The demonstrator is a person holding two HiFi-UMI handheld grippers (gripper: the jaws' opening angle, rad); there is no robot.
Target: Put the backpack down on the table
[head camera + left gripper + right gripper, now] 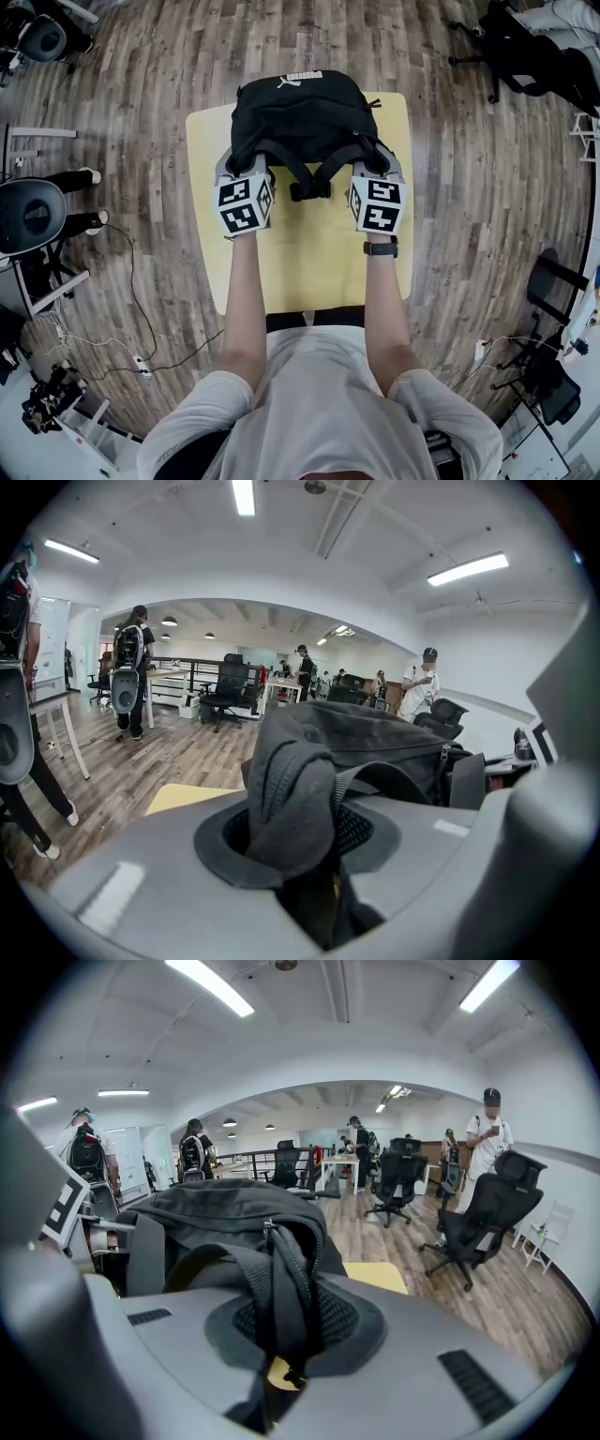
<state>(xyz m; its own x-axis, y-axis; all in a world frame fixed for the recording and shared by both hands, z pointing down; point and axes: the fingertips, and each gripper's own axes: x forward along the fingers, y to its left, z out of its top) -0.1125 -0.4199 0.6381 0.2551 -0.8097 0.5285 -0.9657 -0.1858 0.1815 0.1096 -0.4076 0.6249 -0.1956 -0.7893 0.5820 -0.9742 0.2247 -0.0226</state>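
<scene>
The left gripper (243, 169) and the right gripper (376, 170) are each clamping a bunched edge of a black backpack (305, 117), holding it over the far end of a yellow table (309, 267), so setting it down and letting go appear left to do.

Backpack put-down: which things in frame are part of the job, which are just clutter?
Job:
- black backpack, gripped by left gripper and right gripper
- yellow table below it

Lying about:
- grey chair
- black office chair
- floor cable
- power strip
</scene>
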